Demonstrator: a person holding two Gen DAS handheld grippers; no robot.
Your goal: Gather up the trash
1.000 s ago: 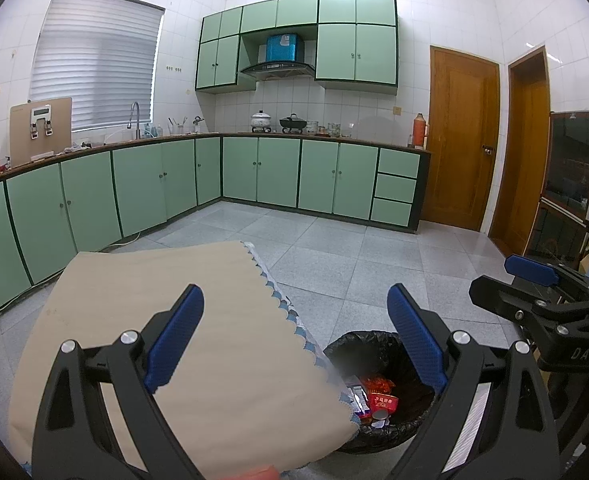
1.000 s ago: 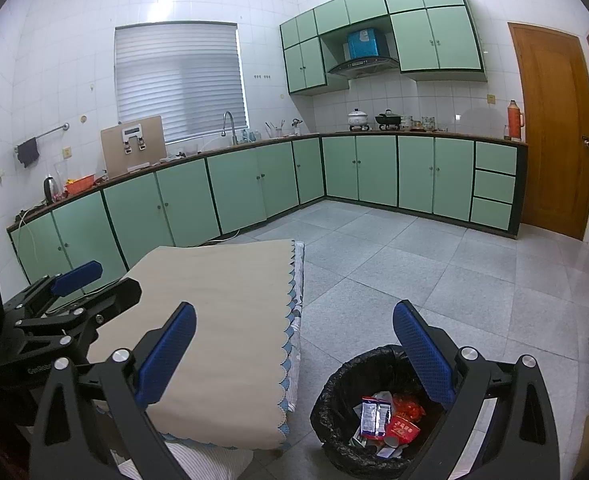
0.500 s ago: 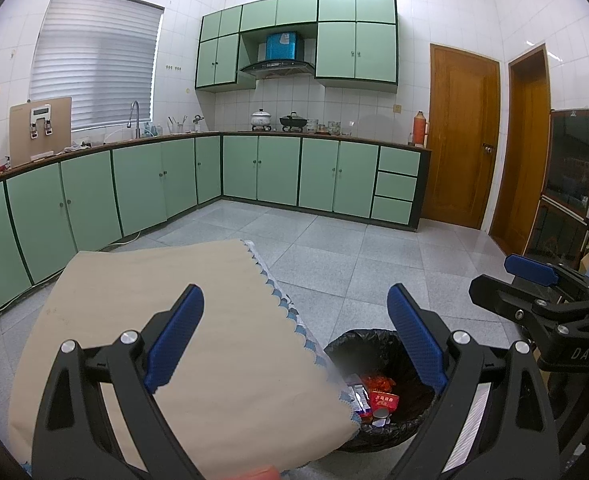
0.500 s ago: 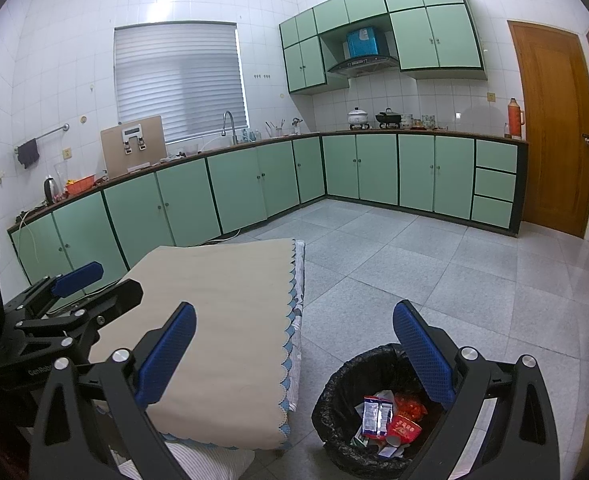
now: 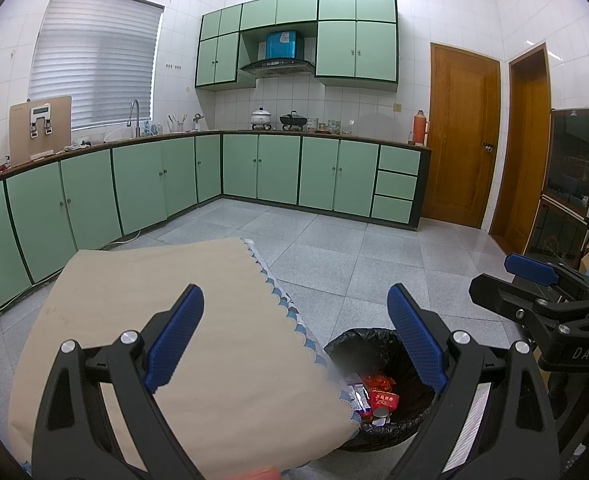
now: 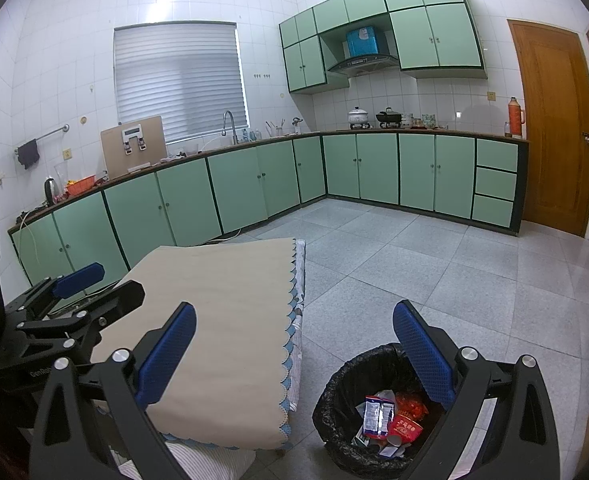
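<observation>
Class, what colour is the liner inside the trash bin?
Black; the bin liner shows best in the right wrist view.

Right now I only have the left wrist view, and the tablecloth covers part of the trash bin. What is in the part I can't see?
Observer: The right wrist view shows the whole trash bin. A blue and white wrapper leans beside a red packet.
Operator: Is the right gripper carrying anything?
Observer: No. The right gripper has its jaws wide apart with nothing between them.
Operator: Anything below the tablecloth's near edge?
Observer: Yes, striped fabric shows under the beige tablecloth at its near corner.
</observation>
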